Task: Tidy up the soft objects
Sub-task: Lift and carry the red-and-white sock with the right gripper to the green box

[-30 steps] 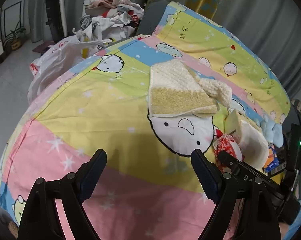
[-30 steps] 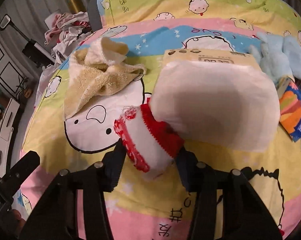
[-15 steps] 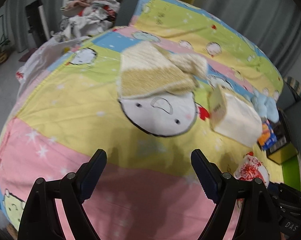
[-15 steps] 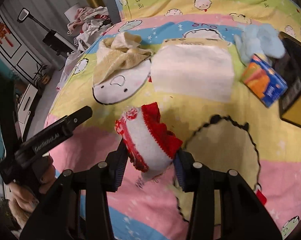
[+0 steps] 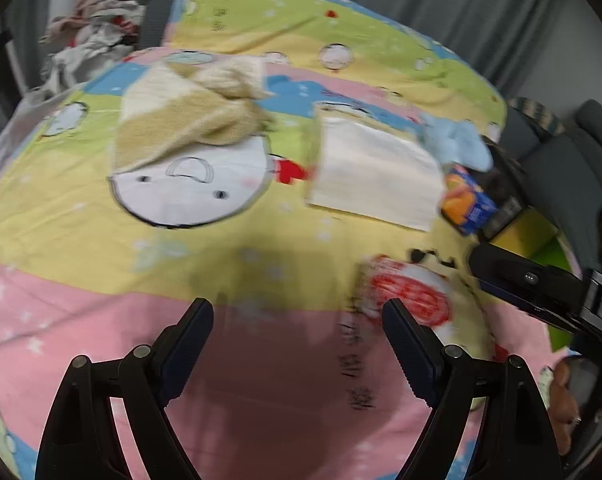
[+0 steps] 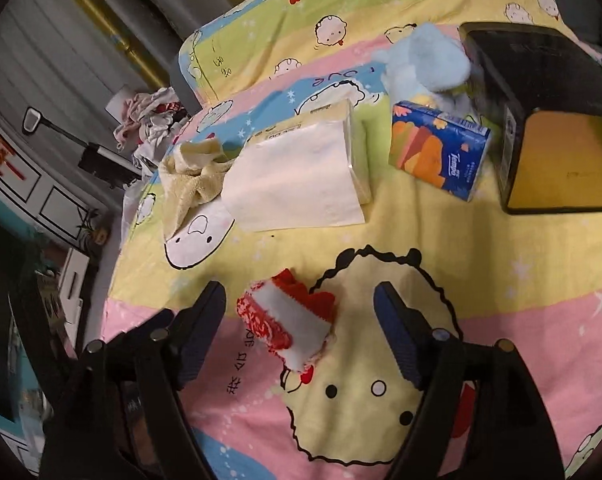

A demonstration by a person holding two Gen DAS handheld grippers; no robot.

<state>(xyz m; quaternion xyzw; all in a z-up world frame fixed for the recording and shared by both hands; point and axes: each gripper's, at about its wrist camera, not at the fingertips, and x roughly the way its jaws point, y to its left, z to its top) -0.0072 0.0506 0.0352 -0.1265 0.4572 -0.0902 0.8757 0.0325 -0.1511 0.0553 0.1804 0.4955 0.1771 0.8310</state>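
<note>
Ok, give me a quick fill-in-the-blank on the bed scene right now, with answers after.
1. The red-and-white sock lies between the right gripper's jaws, which are ____.
2. The left gripper holds ____.
3. The tissue pack beside the black box is mostly ____ in colour.
4. The yellow towel lies to the ____ of the white tissue pack in the right wrist view.

Answers: opening; nothing; blue; left

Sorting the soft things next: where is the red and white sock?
In the right wrist view the red and white sock lies on the bedsheet between the opening fingers of the right tool, nearer than the tissue pack.
</note>
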